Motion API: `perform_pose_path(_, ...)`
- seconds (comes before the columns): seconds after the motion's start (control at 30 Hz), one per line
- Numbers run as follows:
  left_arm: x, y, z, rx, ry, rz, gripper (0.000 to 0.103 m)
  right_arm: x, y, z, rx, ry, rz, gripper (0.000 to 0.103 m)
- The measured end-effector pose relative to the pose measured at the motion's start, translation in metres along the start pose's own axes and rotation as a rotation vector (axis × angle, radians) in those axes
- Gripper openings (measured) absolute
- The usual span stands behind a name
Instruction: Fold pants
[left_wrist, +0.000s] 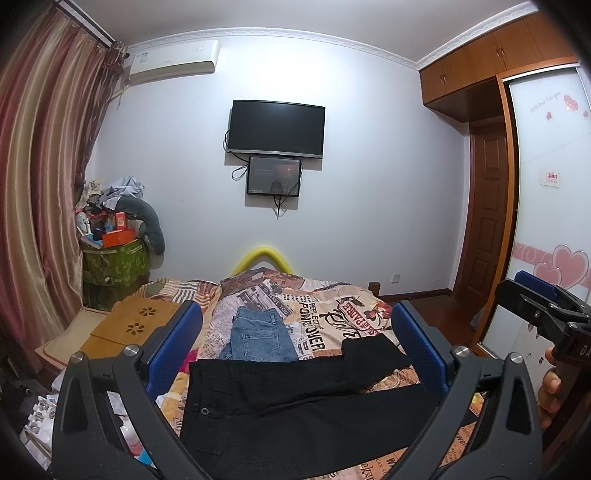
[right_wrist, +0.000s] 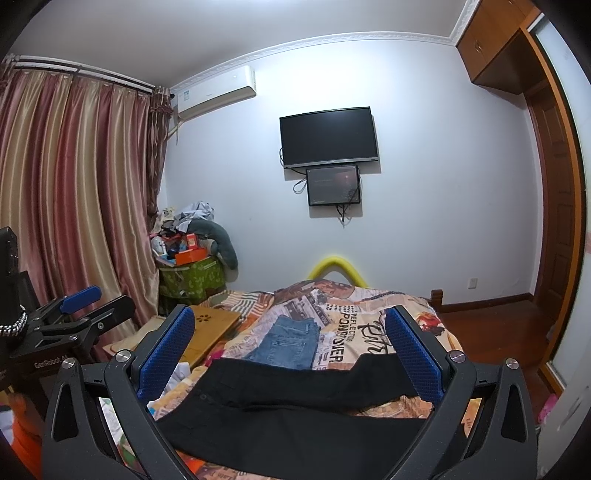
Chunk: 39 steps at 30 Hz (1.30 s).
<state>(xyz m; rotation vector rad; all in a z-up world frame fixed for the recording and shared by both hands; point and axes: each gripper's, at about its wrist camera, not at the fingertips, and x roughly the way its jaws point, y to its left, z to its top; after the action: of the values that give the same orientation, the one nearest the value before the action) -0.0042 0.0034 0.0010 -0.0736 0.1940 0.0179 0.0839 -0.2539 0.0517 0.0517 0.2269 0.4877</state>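
Black pants (left_wrist: 295, 402) lie flat across the near end of the bed, waistband to the left, legs spread to the right. They also show in the right wrist view (right_wrist: 295, 410). My left gripper (left_wrist: 295, 350) is open and empty, held above the pants. My right gripper (right_wrist: 290, 354) is open and empty, also above the pants. The right gripper shows at the right edge of the left wrist view (left_wrist: 543, 314); the left gripper shows at the left edge of the right wrist view (right_wrist: 81, 314).
Folded blue jeans (left_wrist: 258, 338) lie on the patterned bedspread (left_wrist: 332, 314) beyond the pants. A wooden lap table (left_wrist: 129, 325) sits at the bed's left. A cluttered green bin (left_wrist: 114, 258), curtains (left_wrist: 40, 184), wall TV (left_wrist: 277, 127) and wardrobe (left_wrist: 546, 184) surround the bed.
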Motion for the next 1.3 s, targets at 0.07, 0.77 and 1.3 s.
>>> perform_pose_path(0.07, 0.0008, -0.0002, -0.0012, 0.000, 0.000, -0.001, 0.103, 0.0002, -0.0005, -0.0001, 0.001, 0.000, 0.000, 0.103)
perform_pose_path(0.77, 0.0044, -0.0039, -0.0010, 0.007, 0.004, 0.001, 0.103, 0.0028, 0.0002, -0.0015, 0.001, 0.006, 0.000, 0.103)
perform_pose_path(1.3, 0.0098, -0.0042, -0.0014, 0.001, 0.016, 0.001, 0.103, 0.0042, -0.0007, -0.0040, 0.004, 0.014, -0.007, 0.103)
